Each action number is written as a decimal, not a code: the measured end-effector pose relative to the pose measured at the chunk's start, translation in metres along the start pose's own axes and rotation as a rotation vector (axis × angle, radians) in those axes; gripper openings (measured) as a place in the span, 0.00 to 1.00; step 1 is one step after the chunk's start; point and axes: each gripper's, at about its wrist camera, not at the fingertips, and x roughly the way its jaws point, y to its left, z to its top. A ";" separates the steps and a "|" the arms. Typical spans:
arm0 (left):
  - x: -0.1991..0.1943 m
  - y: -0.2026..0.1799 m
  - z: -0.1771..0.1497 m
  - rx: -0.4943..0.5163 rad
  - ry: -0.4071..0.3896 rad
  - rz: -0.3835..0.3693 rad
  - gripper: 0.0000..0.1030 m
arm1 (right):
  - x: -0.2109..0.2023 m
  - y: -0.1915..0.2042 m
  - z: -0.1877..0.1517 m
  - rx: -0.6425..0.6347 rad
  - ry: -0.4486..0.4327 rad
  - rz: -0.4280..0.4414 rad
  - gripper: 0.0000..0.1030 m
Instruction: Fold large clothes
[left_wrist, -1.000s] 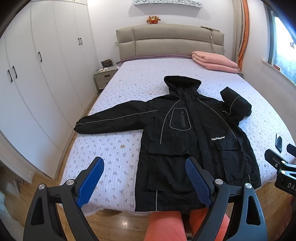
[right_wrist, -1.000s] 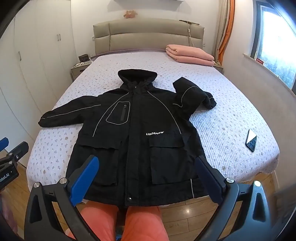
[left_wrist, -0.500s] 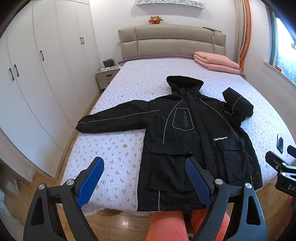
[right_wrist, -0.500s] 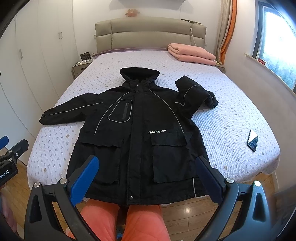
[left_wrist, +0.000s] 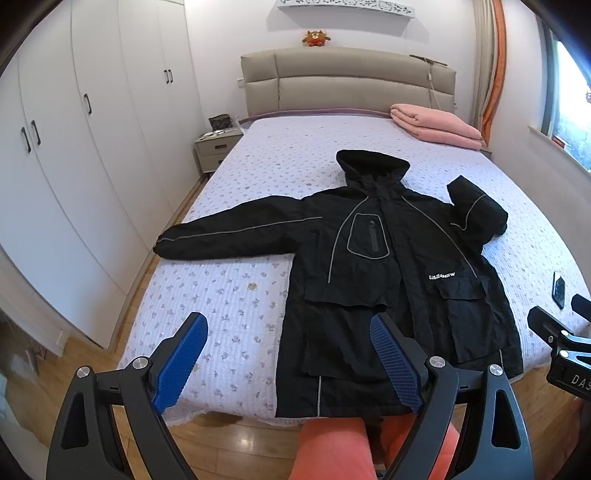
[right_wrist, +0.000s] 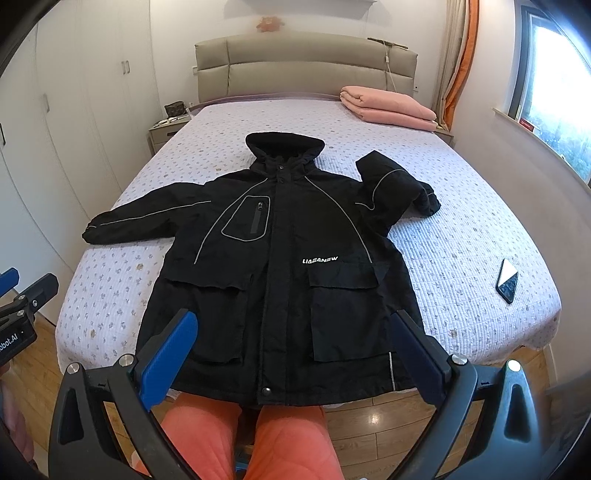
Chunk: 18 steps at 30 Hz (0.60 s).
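A large black hooded jacket (left_wrist: 388, 266) lies face up on the bed (left_wrist: 288, 162), hood toward the headboard. It also fills the middle of the right wrist view (right_wrist: 280, 266). Its left sleeve (left_wrist: 229, 232) stretches straight out. Its right sleeve (right_wrist: 391, 188) is bent back on itself. The hem hangs at the bed's near edge. My left gripper (left_wrist: 288, 354) is open and empty, above the near edge over the hem's left side. My right gripper (right_wrist: 295, 350) is open and empty, held over the hem.
A folded pink blanket (left_wrist: 436, 125) lies at the far right by the headboard. A phone (right_wrist: 508, 280) lies on the bed's right side. White wardrobes (left_wrist: 74, 147) line the left wall, with a nightstand (left_wrist: 216, 147) beside the bed. Orange-clad legs (right_wrist: 258, 435) stand at the foot.
Both grippers have moved slightly closer to the bed and a little to the left. The jacket has not moved. Both stay open.
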 end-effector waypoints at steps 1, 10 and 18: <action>-0.001 0.001 0.000 -0.001 -0.008 0.001 0.88 | 0.000 0.001 -0.001 -0.001 0.002 0.003 1.00; -0.001 0.005 0.001 -0.037 -0.003 -0.020 0.88 | 0.000 0.004 -0.002 -0.008 0.008 0.013 1.00; 0.017 0.002 0.003 -0.020 0.052 -0.002 0.88 | 0.015 0.001 -0.002 -0.004 0.032 0.009 1.00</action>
